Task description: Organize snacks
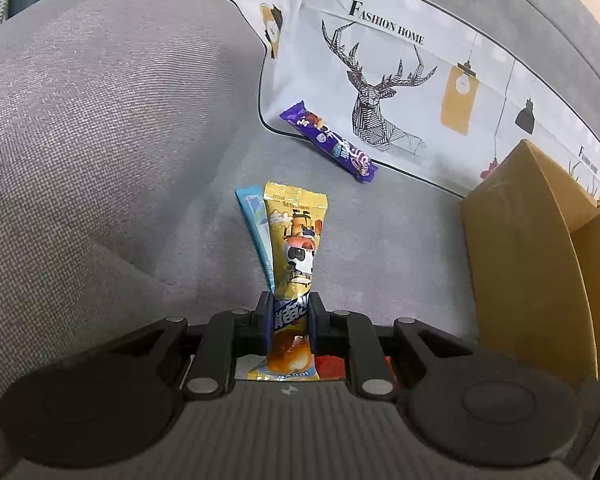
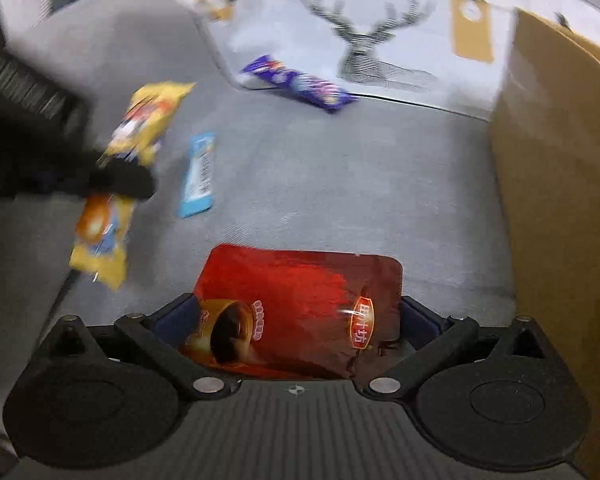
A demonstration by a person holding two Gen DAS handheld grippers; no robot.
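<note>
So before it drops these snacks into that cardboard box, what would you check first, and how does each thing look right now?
1. Left gripper firmly holds the yellow snack packet: ok, fingers closed on its lower half.
2. Right gripper grips the red packet: cannot tell; the packet sits between widely spread fingers, contact unclear.
3. Cardboard box within view on the right: ok.
4. Box opening free: cannot tell, its inside is barely visible.
5. Snacks left on the sofa: not ok; the blue packet and the purple bar against the deer cushion remain.
</note>
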